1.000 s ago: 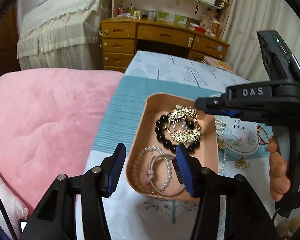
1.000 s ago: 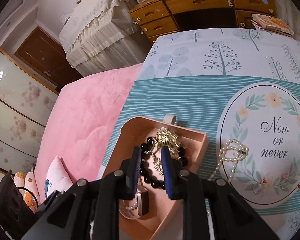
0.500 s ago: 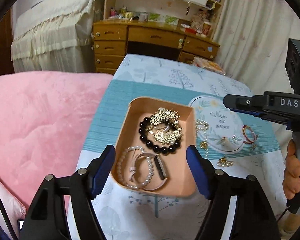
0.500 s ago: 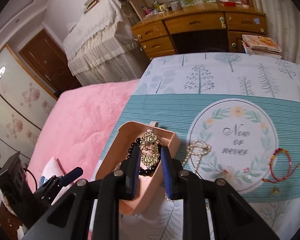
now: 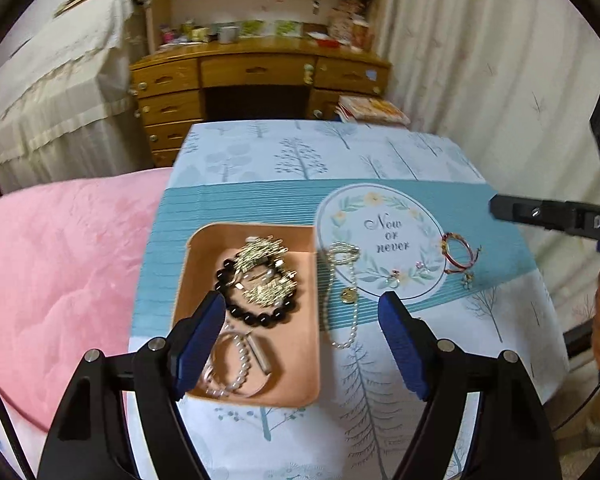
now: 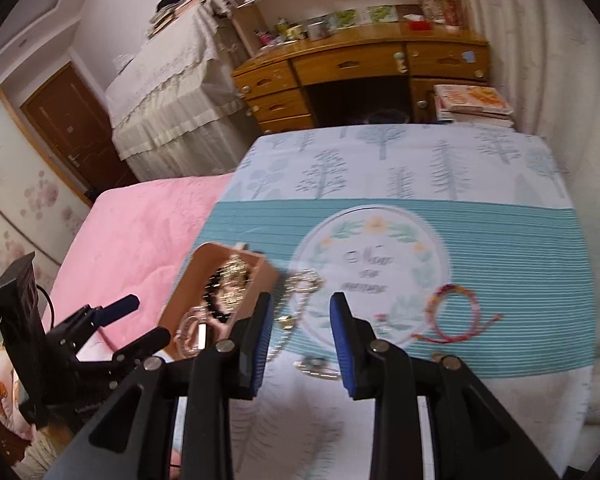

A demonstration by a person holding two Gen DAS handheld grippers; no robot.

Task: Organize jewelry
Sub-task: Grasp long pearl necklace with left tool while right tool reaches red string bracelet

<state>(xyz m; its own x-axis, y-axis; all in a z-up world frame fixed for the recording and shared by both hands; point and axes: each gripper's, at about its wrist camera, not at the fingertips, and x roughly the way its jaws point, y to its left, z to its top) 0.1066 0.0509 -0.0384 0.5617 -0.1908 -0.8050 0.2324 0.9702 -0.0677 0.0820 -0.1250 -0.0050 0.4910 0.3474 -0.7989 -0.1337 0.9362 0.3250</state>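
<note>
A pink tray (image 5: 308, 360) (image 6: 264, 276) on the table holds a black bead bracelet (image 5: 260, 316), gold hair clips (image 5: 260, 256) and a pearl bracelet (image 5: 228, 368). A pearl necklace with a gold pendant (image 5: 346, 296) (image 6: 300, 284) lies right of the tray. A red string bracelet (image 5: 458, 252) (image 6: 456, 316) lies further right, with a small gold piece (image 5: 467, 279) near it. My left gripper (image 5: 302, 320) is open and empty above the tray's near side. My right gripper (image 6: 300, 316) is open and empty above the necklace.
The table wears a tree-print cloth with a teal band (image 5: 236, 204) and a "Now or never" circle (image 5: 384, 236). A pink blanket (image 5: 60, 272) lies left. A wooden desk (image 5: 260, 76) and books (image 6: 472, 104) stand behind. A curtain hangs right.
Both grippers have pulled back and up from the tray. The left opened wide. The right, shut before, has opened and shifted right over the necklace.
</note>
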